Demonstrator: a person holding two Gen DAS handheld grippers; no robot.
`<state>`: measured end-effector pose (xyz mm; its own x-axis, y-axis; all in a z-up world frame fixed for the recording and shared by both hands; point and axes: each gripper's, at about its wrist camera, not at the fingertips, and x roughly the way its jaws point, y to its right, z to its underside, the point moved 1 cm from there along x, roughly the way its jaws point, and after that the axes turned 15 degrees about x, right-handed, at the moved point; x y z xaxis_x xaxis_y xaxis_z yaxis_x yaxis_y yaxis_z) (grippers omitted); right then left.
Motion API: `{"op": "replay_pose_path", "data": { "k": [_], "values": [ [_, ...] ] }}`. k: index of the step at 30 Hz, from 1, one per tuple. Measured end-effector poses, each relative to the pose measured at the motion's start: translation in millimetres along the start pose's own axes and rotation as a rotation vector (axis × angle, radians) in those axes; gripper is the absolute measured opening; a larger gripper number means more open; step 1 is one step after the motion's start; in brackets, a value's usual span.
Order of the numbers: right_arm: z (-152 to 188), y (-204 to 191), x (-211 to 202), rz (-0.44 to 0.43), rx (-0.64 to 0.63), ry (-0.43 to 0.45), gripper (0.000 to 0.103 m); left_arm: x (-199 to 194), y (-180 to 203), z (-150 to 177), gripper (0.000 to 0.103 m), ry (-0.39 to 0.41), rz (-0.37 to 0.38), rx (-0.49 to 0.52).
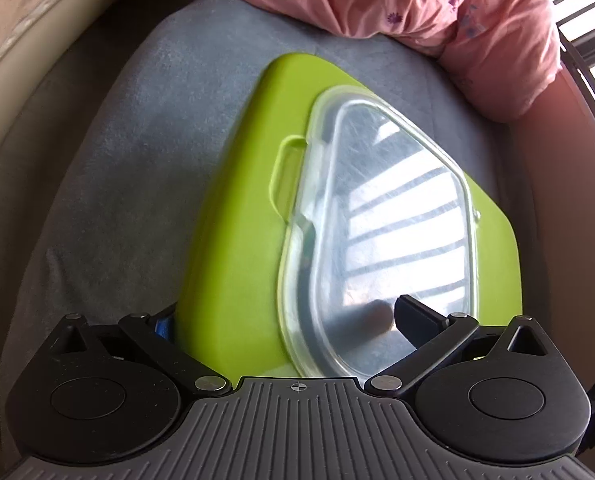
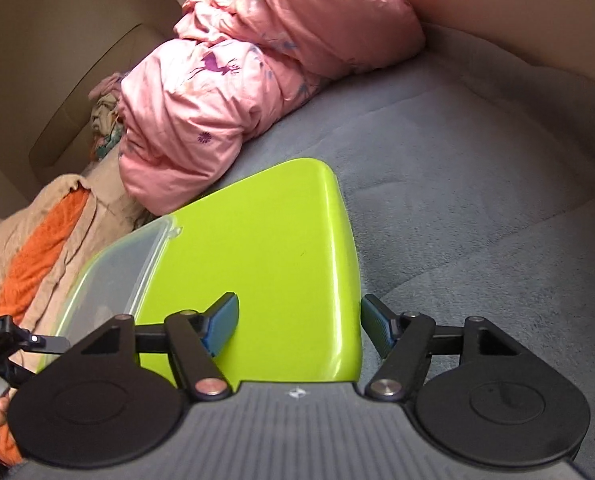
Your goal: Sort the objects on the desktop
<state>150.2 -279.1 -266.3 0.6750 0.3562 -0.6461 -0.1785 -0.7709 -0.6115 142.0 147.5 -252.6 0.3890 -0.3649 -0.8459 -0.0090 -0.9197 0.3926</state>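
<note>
A lime-green board [image 1: 233, 248] lies on a grey-blue blanket, with a clear plastic lid [image 1: 393, 220] on top of it. In the left wrist view my left gripper [image 1: 285, 320] straddles the board's near edge: its left finger sits below the board's left side, its right finger [image 1: 415, 320] rests over the lid. In the right wrist view the board [image 2: 273, 248] and the lid [image 2: 117, 264] show again. My right gripper [image 2: 299, 328] is open around the board's near right corner, one blue pad [image 2: 221, 326] above the board, the other [image 2: 377, 330] off its right edge.
A bunched pink quilt [image 2: 257, 80] lies at the far side of the blanket [image 2: 477, 208]. Orange and beige cloths [image 2: 41, 248] are heaped on the left in the right wrist view. A barred window [image 1: 589, 40] is at the far right in the left wrist view.
</note>
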Motion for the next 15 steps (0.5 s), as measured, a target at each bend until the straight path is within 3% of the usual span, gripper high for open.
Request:
{"op": "replay_pose_path", "data": {
  "k": [2,6,8,12,15],
  "values": [
    [1,-2,-2,0.069,-0.013,0.029,0.087,-14,-10,-1,0.103,0.006,-0.031,-0.006],
    [9,-15,-30,0.188,-0.103,0.101,0.090,-63,-27,0,0.103,0.013,-0.131,0.030],
    [12,-28,-47,0.179,-0.116,0.096,0.102,-82,-14,8,0.103,-0.015,-0.167,0.099],
    [24,-58,-62,0.249,-0.116,-0.153,0.103,-112,26,35,0.103,-0.100,-0.209,0.246],
    [42,-83,-84,0.240,-0.123,-0.289,0.103,-146,67,53,0.103,-0.063,-0.212,0.349]
  ]
}}
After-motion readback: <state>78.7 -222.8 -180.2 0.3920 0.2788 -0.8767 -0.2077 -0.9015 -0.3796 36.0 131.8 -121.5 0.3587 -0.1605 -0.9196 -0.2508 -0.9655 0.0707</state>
